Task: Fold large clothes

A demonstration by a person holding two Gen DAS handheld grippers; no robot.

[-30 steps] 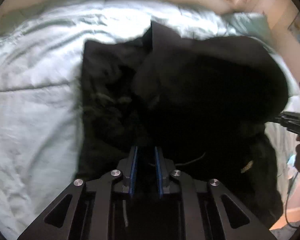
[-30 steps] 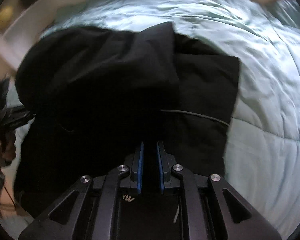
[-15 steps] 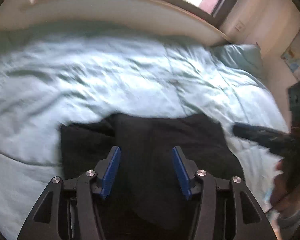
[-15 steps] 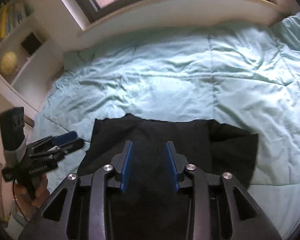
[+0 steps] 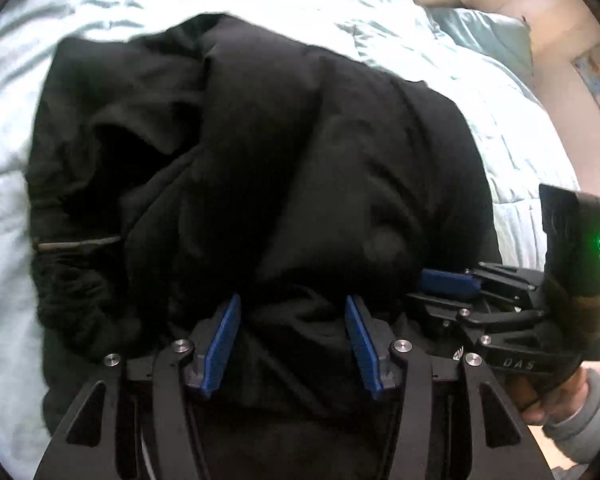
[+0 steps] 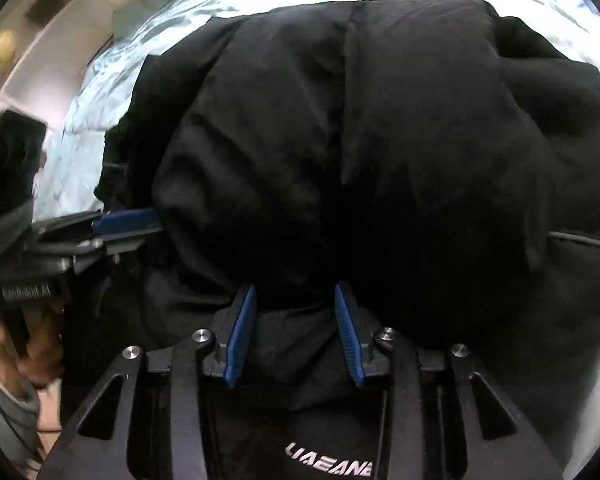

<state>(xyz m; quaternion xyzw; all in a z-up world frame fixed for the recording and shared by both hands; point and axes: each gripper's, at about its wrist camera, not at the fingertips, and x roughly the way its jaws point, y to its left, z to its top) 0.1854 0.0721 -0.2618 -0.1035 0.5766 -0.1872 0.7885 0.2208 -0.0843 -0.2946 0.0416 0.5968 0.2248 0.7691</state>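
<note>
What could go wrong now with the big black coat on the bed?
Both grippers, left and right, have their jaws open around the near edge of the black coat. If they close on only the top layer, the fold may slide apart. The coat looks puffy and bunched on the left, so it might spring open. A loose cord could also snag.

Left wrist: close above black garment point(image 5: 284, 168), facing forward over bed point(image 5: 512, 140).
Right wrist: equally close, same heading.
Shared: garment, bed, each other's hand-held gripper.
</note>
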